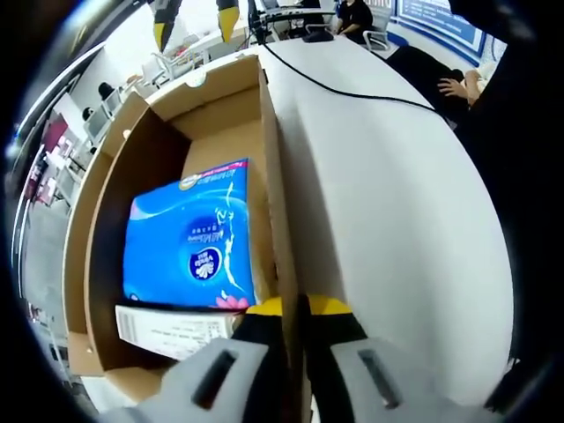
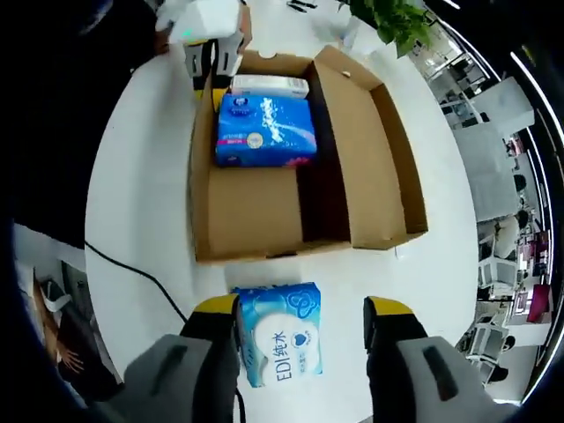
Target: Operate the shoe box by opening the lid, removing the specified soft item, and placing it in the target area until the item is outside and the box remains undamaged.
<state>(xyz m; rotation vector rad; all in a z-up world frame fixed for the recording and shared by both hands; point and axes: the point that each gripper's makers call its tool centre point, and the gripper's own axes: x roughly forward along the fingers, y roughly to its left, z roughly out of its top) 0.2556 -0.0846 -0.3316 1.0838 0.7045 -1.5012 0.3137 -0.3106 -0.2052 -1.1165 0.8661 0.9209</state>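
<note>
On the smooth white table (image 2: 141,176) of an open office, the right gripper (image 2: 302,310) stood wide open around a glossy tissue pack (image 2: 280,344), not gripping it. Beyond, the left gripper (image 1: 292,310) pinched the cardboard shoe box (image 1: 273,176) wall; a blue tissue pack (image 1: 189,238) lay inside.

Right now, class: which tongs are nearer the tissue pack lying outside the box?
Right tongs: open, straddling the tissue pack on the table. Left tongs grip the box wall opposite.
</note>
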